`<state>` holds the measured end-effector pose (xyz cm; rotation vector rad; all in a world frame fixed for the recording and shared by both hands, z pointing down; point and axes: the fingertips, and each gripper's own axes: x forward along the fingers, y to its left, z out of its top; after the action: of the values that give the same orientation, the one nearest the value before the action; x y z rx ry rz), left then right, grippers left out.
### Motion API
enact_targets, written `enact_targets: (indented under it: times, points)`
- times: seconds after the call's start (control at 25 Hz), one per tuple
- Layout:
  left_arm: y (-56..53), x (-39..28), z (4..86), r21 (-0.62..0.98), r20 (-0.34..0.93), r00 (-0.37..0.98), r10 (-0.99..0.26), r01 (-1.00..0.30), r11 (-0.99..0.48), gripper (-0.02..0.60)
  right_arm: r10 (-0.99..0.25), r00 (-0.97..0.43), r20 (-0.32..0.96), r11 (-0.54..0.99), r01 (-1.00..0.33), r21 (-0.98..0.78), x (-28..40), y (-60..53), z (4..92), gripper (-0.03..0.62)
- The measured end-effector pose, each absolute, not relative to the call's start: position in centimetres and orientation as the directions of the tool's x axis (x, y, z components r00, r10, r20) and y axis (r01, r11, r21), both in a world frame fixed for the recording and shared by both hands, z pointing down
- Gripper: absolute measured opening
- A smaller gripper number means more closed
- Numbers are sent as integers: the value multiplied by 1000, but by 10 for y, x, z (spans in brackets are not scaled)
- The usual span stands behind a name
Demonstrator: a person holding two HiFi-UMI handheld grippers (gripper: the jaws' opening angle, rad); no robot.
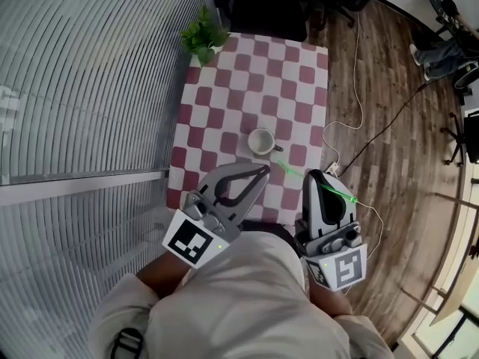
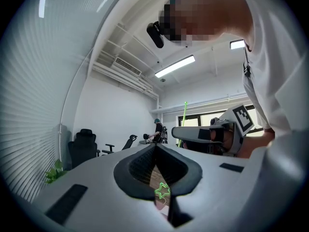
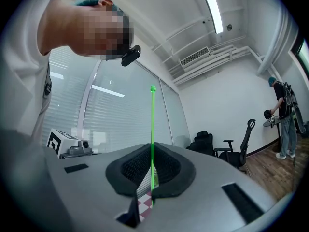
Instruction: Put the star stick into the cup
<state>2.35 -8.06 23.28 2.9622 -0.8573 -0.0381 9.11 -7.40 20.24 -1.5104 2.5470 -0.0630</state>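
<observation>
Tightly in right claw (image 3: 152, 146): star stick (image 3: 153, 115).

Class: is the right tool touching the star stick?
Touching. In the right gripper view the right tool is shut on the star stick, which passes between its pads.

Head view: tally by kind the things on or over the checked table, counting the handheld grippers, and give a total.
cup: 1
plant: 1
star stick: 1
grippers: 2 (left gripper, right gripper)
Total: 5
</observation>
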Motion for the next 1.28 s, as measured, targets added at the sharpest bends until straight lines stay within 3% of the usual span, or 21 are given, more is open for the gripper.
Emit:
enact_targets:
  times: [1.28]
  points:
    - [-125,-2,349,89,84,838,-538,-545,-834,32,-886,-461,-59,462,-861,-211,68,-126,307,37]
